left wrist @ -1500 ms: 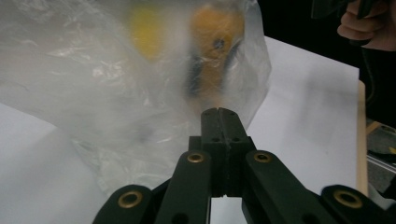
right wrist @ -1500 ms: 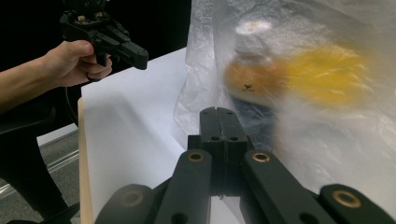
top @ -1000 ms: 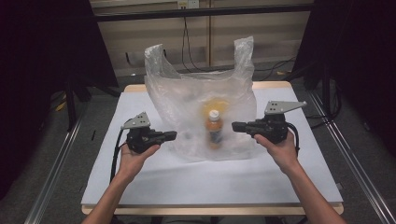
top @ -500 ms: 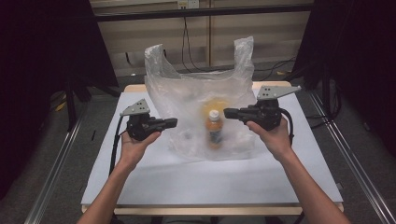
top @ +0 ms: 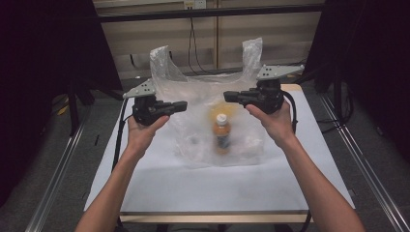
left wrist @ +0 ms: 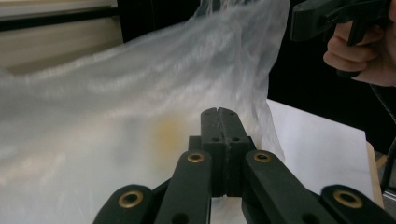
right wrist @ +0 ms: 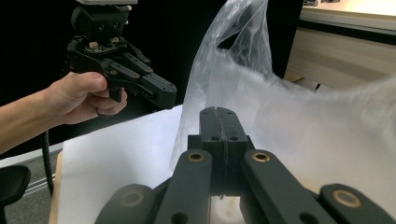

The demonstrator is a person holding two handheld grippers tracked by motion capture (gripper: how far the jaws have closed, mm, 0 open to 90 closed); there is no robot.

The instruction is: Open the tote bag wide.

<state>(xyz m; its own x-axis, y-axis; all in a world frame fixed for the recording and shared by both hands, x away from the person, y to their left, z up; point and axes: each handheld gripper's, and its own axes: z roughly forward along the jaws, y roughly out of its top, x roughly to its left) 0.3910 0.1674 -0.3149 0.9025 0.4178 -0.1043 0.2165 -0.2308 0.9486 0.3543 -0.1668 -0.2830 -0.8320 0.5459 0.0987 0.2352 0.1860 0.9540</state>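
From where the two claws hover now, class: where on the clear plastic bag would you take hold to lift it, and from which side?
Probably the two handle loops of the plastic bag, which stand upright at its top corners. Bring the left claw in from the left and the right claw from the right; the thin loops suit a pinch.

Both forearms are bare, no sleeves showing. The left gripper point(top: 180, 105) is matte black, a chunky pistol-shaped body topped by a grey three-cornered plate, with a black cable curving from its 7 o'clock side. The right gripper point(top: 231, 96) matches it: black body, grey plate, a thick black cable looping at its 4 o'clock. In the gripper views, flat black linkage bars carry brass-ringed pivots, and small dark screws dot the jaw blocks.
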